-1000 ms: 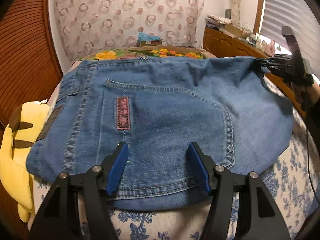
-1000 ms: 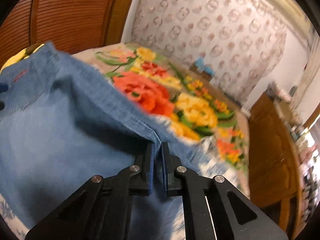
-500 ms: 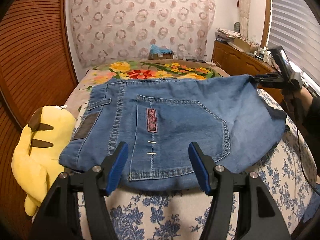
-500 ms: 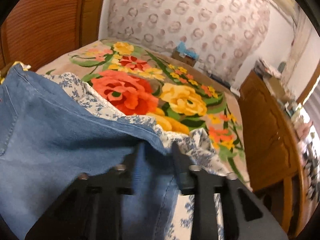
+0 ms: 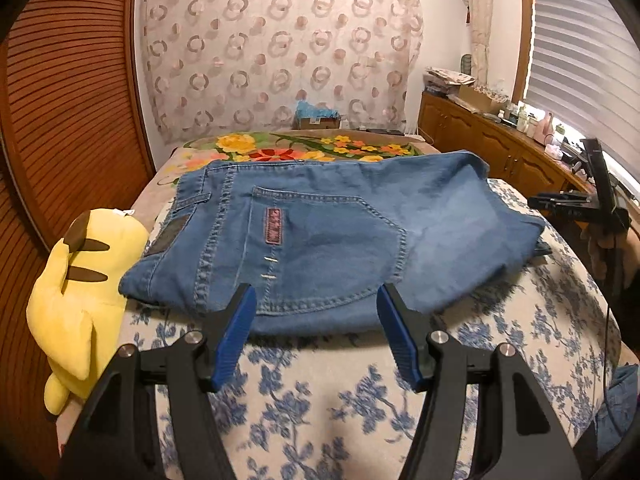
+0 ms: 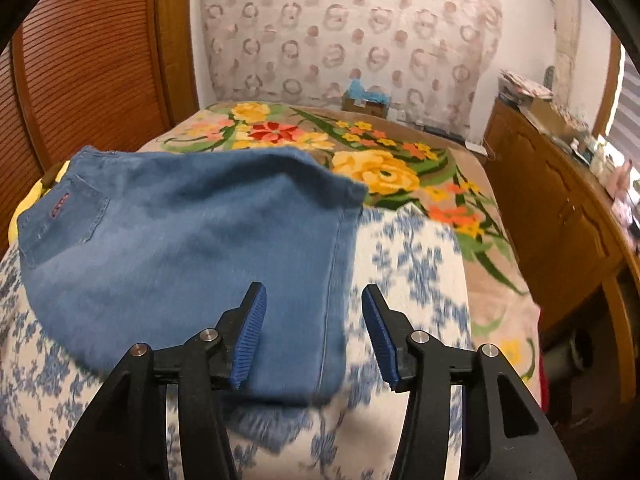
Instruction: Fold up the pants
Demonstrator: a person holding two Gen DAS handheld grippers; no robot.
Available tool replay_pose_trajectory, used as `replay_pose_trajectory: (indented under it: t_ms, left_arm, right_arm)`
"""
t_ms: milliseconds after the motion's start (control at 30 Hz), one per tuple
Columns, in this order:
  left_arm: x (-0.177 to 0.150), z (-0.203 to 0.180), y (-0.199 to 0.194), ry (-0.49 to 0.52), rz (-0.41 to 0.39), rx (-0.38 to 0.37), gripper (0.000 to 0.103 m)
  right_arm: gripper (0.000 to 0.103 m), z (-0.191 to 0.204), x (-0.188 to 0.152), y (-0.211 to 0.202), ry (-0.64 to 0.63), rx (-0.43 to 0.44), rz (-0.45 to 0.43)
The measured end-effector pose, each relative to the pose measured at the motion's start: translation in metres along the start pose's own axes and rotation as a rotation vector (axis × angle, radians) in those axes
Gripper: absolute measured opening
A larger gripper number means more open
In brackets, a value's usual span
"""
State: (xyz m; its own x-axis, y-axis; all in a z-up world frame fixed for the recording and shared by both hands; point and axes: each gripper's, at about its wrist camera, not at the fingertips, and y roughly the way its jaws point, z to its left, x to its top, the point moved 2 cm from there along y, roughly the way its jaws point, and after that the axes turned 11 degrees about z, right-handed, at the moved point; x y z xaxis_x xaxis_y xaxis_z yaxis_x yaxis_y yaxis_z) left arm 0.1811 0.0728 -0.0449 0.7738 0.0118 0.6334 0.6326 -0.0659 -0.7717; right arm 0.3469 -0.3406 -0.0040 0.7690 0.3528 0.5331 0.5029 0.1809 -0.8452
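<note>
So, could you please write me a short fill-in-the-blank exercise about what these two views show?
1. The folded jeans lie on a bedspread printed with ____ flowers.
2. The soft toy beside the jeans is ____ in colour.
3. The left gripper holds ____.
4. The right gripper, its jaws opening, has pads coloured ____.

Missing words: blue; yellow; nothing; blue

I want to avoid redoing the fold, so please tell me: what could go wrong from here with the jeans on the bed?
1. The right gripper has its jaws opening with the folded jeans edge seen between them; a blue pad could snag the denim as it leaves.
2. A lower layer pokes out at the near edge in the right wrist view, so the fold may end uneven.
3. The left gripper hangs open over the near edge and could brush it.
</note>
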Motion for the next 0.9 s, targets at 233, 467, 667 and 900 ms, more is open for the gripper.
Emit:
replay_pose_trajectory:
  t_ms: [233, 467, 667, 900]
  left_arm:
    - [-0.019, -0.013, -0.018, 0.009, -0.009, 0.003, 0.062]
    - [-0.035, -0.013, -0.036, 0.009, -0.011, 0.008, 0.062]
    - [-0.043, -0.015, -0.038, 0.009, -0.008, 0.012, 0.062]
    - [-0.048, -0.017, -0.038, 0.016, 0.0, 0.021, 0.062]
  right_arm:
    - [0.051, 0.0, -0.024, -0.005, 0.083, 0.033, 0.011]
    - [0.051, -0.017, -0.035, -0.01, 0.159, 0.078, 0.028]
    - [0.051, -0.021, -0.034, 0.002, 0.202, 0.114, 0.069]
    - [0.044, -0.029, -0.028, 0.015, 0.286, 0.176, 0.104]
